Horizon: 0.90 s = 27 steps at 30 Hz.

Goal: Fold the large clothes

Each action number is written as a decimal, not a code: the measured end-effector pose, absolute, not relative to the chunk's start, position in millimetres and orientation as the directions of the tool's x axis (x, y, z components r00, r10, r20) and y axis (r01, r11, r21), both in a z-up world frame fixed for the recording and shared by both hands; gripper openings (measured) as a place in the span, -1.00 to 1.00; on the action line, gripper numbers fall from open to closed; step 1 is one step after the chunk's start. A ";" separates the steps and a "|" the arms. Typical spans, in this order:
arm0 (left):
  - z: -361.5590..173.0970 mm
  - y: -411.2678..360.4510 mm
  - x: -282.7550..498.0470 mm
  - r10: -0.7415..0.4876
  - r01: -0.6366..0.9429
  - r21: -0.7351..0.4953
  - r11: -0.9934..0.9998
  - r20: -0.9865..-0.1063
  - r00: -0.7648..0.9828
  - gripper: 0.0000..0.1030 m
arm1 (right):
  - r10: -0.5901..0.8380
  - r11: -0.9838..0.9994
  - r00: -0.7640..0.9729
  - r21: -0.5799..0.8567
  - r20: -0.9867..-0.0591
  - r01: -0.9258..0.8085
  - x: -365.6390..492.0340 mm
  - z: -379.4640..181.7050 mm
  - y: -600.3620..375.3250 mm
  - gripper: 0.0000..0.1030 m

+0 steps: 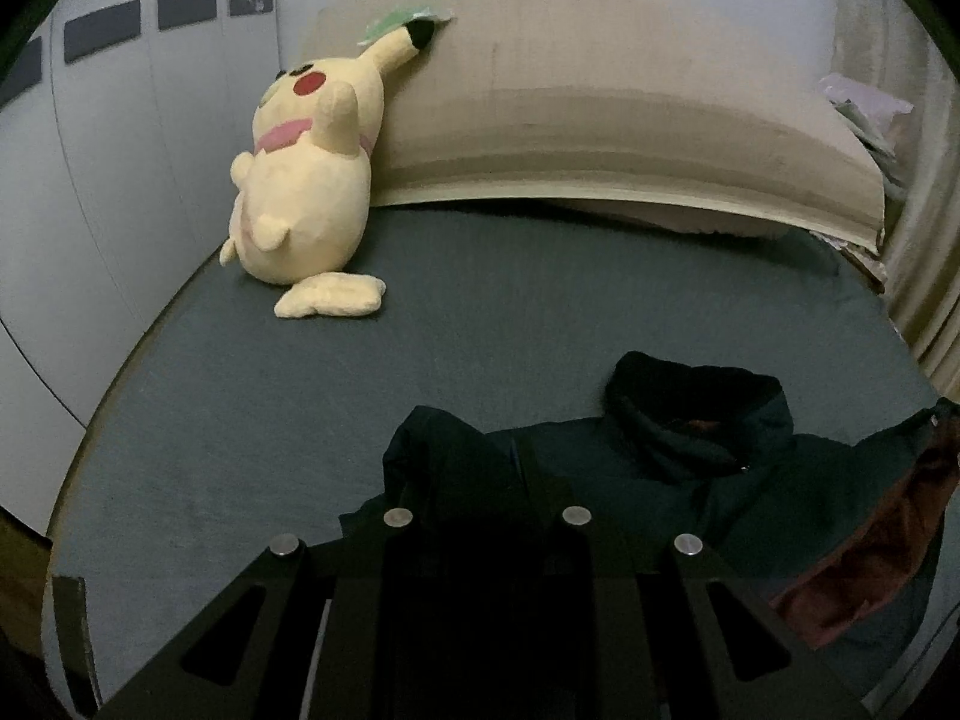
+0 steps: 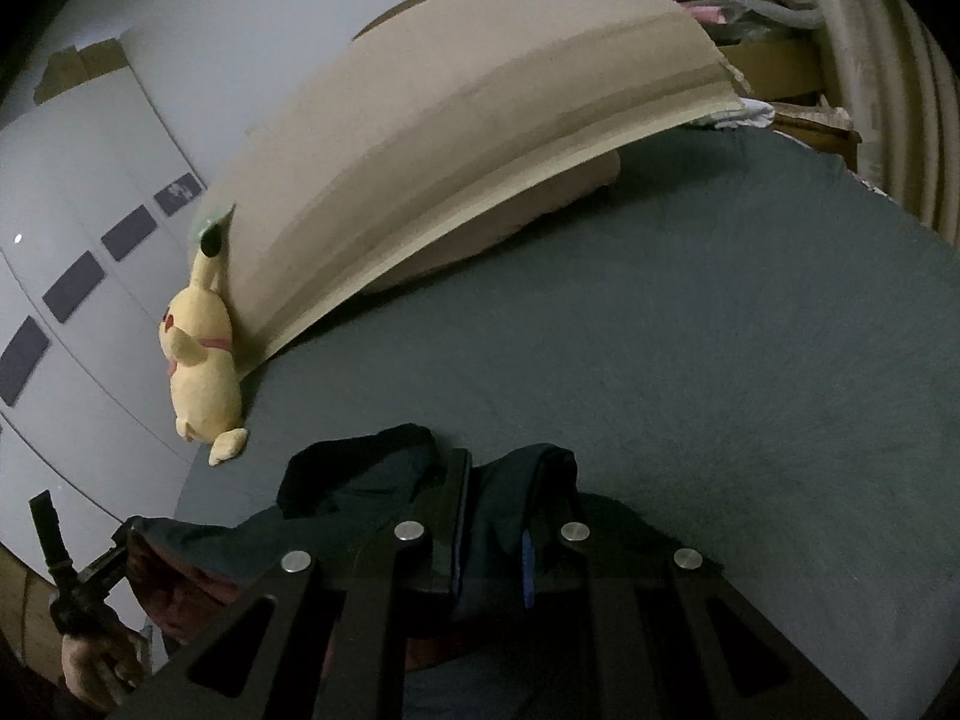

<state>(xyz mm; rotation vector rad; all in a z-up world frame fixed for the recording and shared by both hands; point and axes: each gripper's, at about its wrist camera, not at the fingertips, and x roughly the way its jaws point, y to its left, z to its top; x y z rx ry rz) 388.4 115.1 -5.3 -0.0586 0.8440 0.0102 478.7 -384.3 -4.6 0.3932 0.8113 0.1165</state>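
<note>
Gripping a fold of the one dark jacket (image 2: 480,516), my right claw (image 2: 498,516) pinched cloth between its fingers; my left claw (image 1: 486,480) lay buried in it, grip unclear. It sprawled crosswise on the bed (image 1: 540,312), collar (image 1: 690,402) toward one plush toy (image 1: 306,180).

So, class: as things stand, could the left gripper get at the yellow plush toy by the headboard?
Probably not at once. The left gripper looks closed on the dark jacket, so it would have to let go first. Beyond that, only bare grey sheet lies between it and the plush toy.
</note>
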 end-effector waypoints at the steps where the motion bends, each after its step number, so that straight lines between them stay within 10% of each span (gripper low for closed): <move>1: -6.2 114.6 390.3 -0.014 -0.032 -0.048 0.998 -0.749 0.662 -0.66 | 0.249 0.922 0.683 0.383 -0.686 0.048 481.3 -6.4 -384.0 -0.73; 27: -41.7 110.7 433.0 0.010 -0.037 -0.015 0.999 -0.798 0.603 -0.66 | 0.235 0.928 0.612 0.361 -0.755 0.089 530.9 -49.7 -386.0 -0.73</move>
